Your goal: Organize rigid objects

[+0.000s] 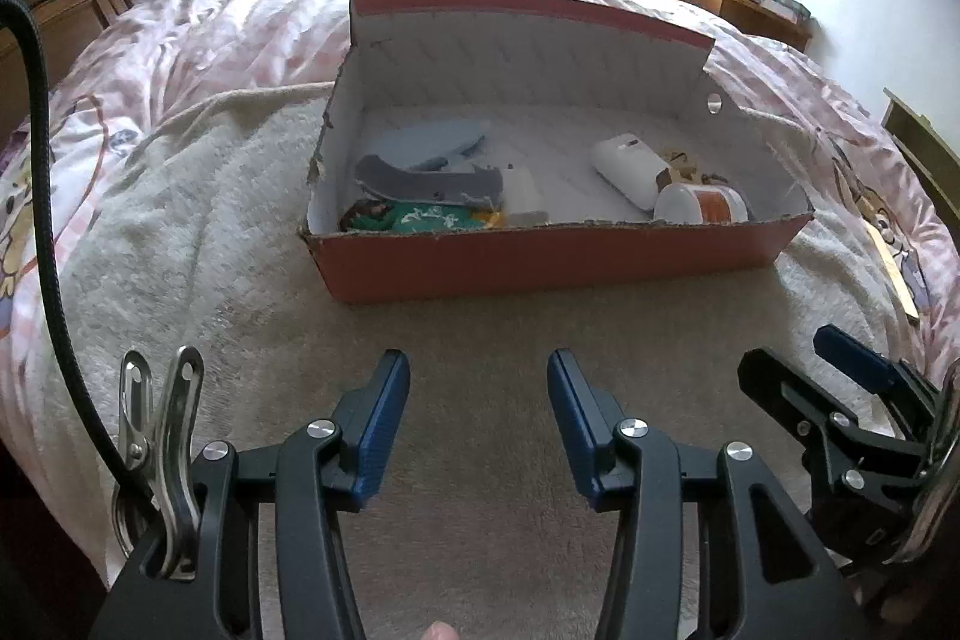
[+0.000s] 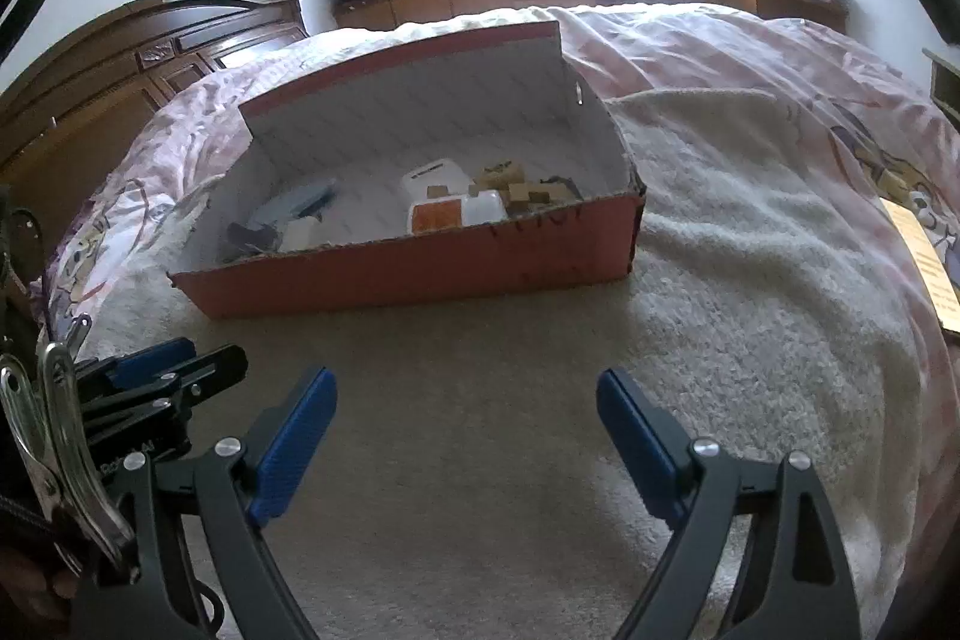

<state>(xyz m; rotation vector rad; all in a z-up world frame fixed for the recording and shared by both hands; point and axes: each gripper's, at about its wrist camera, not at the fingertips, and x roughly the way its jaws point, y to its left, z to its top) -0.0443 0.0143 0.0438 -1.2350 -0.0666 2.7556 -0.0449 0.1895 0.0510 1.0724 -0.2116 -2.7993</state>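
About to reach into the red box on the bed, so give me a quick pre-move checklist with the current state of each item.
1. Left hand-held gripper empty, jaws apart: ok.
2. Right hand-held gripper empty, jaws wide apart: ok.
3. Red box open, lid flap standing up at the back: ok.
4. Path from both grippers to the box front, only bare cream blanket between: ok.
5. Items reachable in the box: white jar with orange label lies on its side at the right, grey shark-shaped piece at the left: ok.
6. Whether the wooden blocks are loose or joined: cannot tell.
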